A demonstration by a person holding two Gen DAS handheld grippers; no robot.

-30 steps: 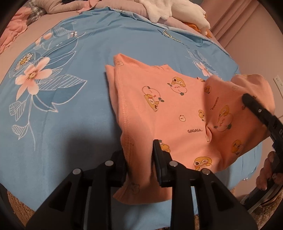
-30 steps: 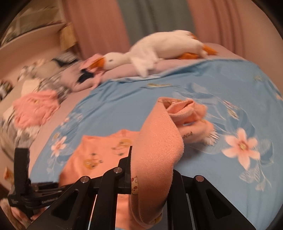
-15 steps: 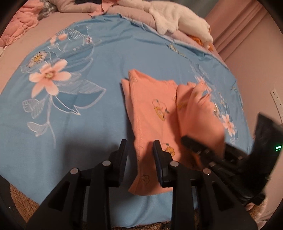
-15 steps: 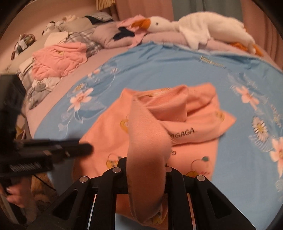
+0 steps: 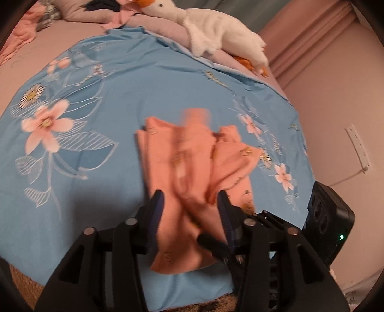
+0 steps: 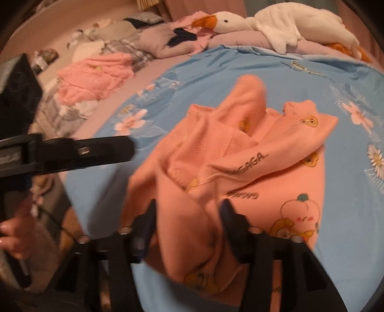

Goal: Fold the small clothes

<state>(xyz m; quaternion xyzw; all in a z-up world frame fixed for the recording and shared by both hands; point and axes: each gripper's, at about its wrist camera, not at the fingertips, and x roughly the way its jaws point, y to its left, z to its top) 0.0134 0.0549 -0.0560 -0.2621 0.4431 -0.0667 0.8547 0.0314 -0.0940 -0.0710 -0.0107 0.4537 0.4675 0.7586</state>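
Left wrist view: our left gripper [image 5: 190, 206] is opening, the soft, light orange garment [image 5: 192, 165] slack between its jaws on the blue bedsheet [image 5: 96, 192]; we judge hems the best hold.

Right wrist view: our right gripper [image 6: 188, 217] is likewise opening over the garment [image 6: 252, 168]; a toy goose [image 6: 276, 21] lies beyond it.

Matt knit garment [image 6: 240, 153], smooth bedsheet [image 5: 144, 84]

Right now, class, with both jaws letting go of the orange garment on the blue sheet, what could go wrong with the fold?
The orange garment lies bunched, not flat, so the fold may set crooked. Cloth sits between the opening right gripper jaws and may snag. The left gripper may drag its edge.
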